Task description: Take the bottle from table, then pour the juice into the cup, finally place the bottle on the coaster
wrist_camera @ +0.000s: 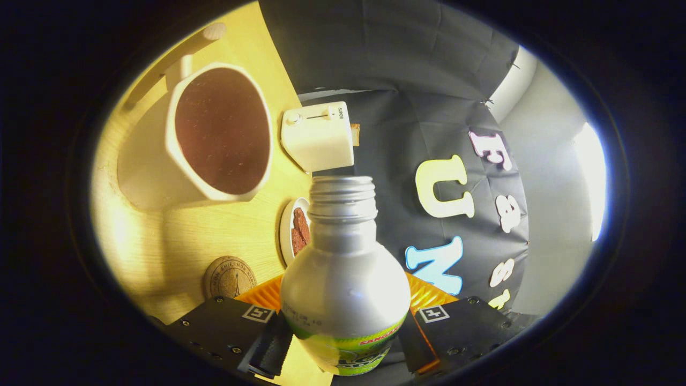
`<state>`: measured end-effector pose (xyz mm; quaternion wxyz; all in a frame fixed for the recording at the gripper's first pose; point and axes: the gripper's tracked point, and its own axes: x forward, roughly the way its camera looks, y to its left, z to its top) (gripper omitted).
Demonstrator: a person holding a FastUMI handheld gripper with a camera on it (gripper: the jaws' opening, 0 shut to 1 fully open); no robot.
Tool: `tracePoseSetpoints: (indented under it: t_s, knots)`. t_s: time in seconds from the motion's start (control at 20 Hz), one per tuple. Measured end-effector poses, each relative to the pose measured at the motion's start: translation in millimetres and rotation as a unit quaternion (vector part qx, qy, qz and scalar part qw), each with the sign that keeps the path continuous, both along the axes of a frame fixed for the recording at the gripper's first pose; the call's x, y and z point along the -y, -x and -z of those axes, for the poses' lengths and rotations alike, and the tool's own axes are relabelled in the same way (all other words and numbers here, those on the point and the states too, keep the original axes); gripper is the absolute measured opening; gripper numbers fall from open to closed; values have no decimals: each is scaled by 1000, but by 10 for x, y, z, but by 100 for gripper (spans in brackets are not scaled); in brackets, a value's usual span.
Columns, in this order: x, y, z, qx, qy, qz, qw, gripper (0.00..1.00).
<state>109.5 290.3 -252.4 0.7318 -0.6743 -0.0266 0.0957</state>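
White toaster (317, 135) on the wooden worktop (225, 230), small white plate (285, 228) of brown food (300, 231) nearby.

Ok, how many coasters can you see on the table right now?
1. The round cork coaster lies on the wooden table, below the cup and left of the bottle held in the hand-held gripper. Others could sit hidden behind the bottle.
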Motion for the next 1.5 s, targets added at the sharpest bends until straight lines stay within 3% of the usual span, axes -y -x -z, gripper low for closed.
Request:
tracePoseSetpoints:
  t_s: [0.7, 1.5]
  knots:
    - [-92, 15, -107, 42, 82, -35, 995, 82]
    - [-117, -14, -225, 72, 135, -56, 987, 82]
